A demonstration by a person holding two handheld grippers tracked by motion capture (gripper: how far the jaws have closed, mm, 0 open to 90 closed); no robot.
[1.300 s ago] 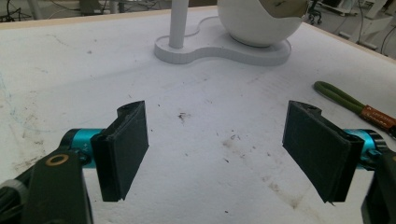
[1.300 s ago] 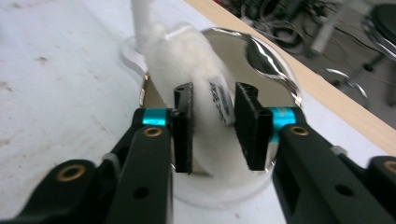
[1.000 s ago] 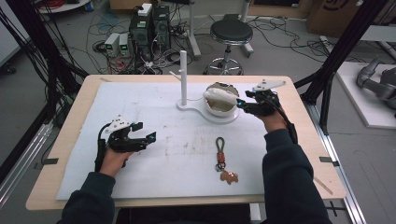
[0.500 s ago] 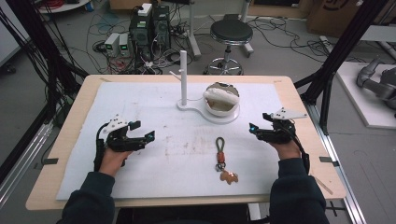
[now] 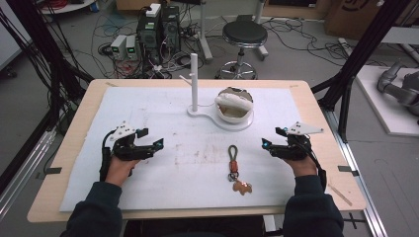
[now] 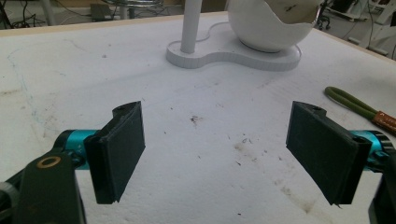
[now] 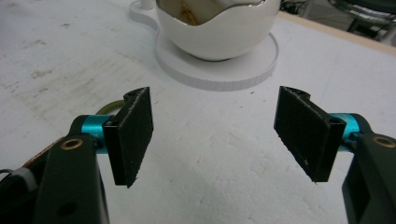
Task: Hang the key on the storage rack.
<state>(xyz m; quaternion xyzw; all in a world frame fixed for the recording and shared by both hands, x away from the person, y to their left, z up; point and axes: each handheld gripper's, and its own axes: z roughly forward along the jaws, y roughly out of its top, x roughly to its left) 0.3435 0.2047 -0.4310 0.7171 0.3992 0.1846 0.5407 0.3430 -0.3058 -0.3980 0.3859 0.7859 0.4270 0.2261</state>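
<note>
A white stand (image 5: 217,116) with an upright post (image 5: 194,81) and a white bowl (image 5: 233,104) sits at the back middle of the white mat. A keychain (image 5: 234,165) with a green loop and brown tag lies on the mat in front of it. My left gripper (image 5: 157,144) rests open at the mat's left, its jaws wide apart with nothing between them (image 6: 215,149). My right gripper (image 5: 266,144) rests open at the right, also empty (image 7: 215,130). The bowl (image 7: 217,25) is straight ahead in the right gripper view. The green loop (image 6: 350,100) lies beyond the left gripper's right jaw.
The white mat (image 5: 163,118) covers most of the wooden table (image 5: 316,103). A black stool (image 5: 243,34), electronics boxes (image 5: 158,27) and cables stand on the floor behind the table. Black frame legs (image 5: 356,64) rise at both sides.
My right gripper has pulled back from beside the bowl to the mat's right side near the front. The left gripper has hardly moved.
</note>
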